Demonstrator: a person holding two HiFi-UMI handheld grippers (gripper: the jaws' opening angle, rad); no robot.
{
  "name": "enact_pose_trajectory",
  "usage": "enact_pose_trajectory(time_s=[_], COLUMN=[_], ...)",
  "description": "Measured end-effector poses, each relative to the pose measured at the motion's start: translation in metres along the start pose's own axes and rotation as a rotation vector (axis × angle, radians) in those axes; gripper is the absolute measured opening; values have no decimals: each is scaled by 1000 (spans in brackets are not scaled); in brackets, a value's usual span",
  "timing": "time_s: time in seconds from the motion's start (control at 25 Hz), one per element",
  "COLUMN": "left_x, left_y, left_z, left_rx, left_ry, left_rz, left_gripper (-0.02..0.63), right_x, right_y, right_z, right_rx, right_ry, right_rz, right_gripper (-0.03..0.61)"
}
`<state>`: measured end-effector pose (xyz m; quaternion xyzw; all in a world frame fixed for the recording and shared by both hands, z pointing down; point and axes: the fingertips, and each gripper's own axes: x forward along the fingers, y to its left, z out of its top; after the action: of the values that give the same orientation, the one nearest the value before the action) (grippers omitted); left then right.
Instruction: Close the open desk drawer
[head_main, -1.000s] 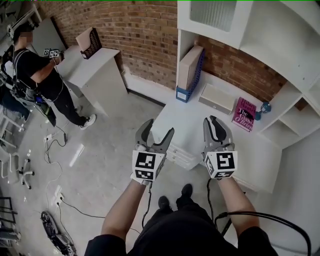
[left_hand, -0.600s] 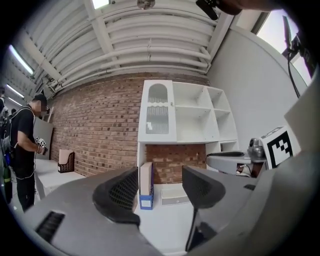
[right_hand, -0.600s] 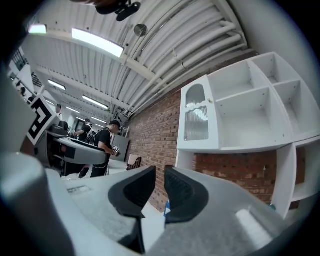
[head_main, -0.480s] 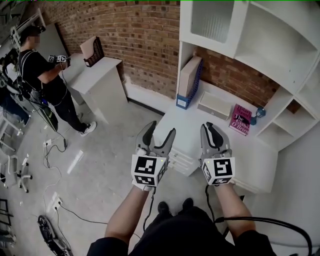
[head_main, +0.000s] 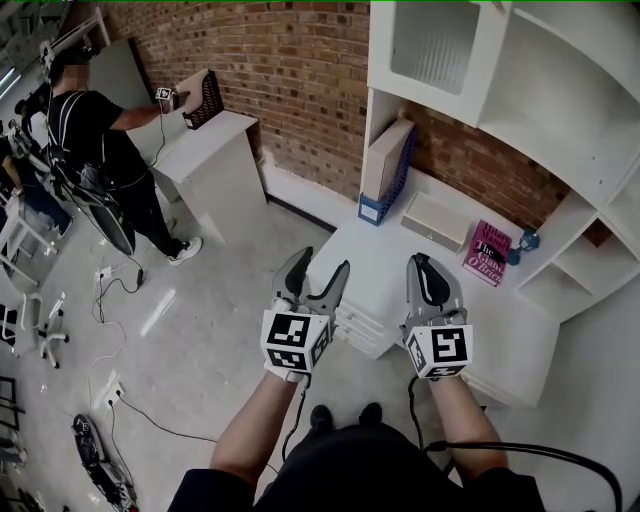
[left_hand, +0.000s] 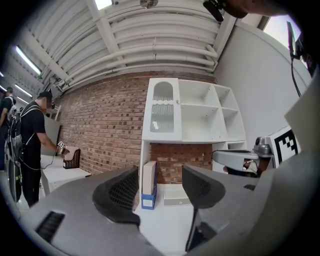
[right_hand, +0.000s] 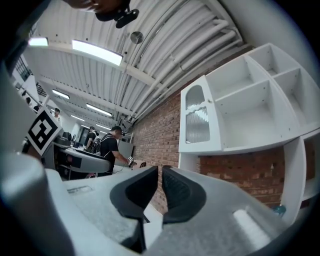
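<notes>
The white desk (head_main: 395, 265) stands ahead of me, and its drawer stack (head_main: 358, 325) shows under the front left edge; the drawer front sticks out a little. My left gripper (head_main: 320, 265) hovers just above and in front of that edge, open, with nothing between its jaws. The left gripper view shows the left gripper (left_hand: 160, 180) aimed level at the desk's back. My right gripper (head_main: 425, 262) hangs over the desk top, apart from everything. Its jaws are closing, and in the right gripper view the right gripper (right_hand: 160, 172) keeps only a thin, empty gap.
On the desk stand a blue file holder (head_main: 385, 165), a white box (head_main: 435, 220) and a pink book (head_main: 487, 253), under a white shelf unit (head_main: 520, 90). A person (head_main: 95, 150) works at another white desk (head_main: 215, 150) far left. Cables (head_main: 130, 400) lie on the floor.
The left jaws have narrowed from wide open. The right jaws have drawn nearly together. Both grippers rose slightly before the desk. The person at the far desk reached toward the black holder.
</notes>
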<state>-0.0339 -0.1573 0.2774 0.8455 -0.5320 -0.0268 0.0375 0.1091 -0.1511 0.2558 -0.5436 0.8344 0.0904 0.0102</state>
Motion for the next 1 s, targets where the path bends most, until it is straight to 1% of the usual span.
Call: enact_pose_trajectory(time_s=[0.2, 0.56, 1.0], left_x=[11, 24, 35], left_y=[-9, -12, -26], left_z=[-3, -5, -7], left_rx=[12, -7, 23], left_ry=[11, 15, 14], left_rz=[7, 24, 47], left_gripper=[268, 268, 268], right_x=[4, 9, 10], right_y=[-13, -25, -45], right_z=[-5, -10, -14], right_rx=[-2, 12, 30], right_ry=[15, 13, -8], right_rz=[18, 46, 66], right_gripper=[9, 6, 6])
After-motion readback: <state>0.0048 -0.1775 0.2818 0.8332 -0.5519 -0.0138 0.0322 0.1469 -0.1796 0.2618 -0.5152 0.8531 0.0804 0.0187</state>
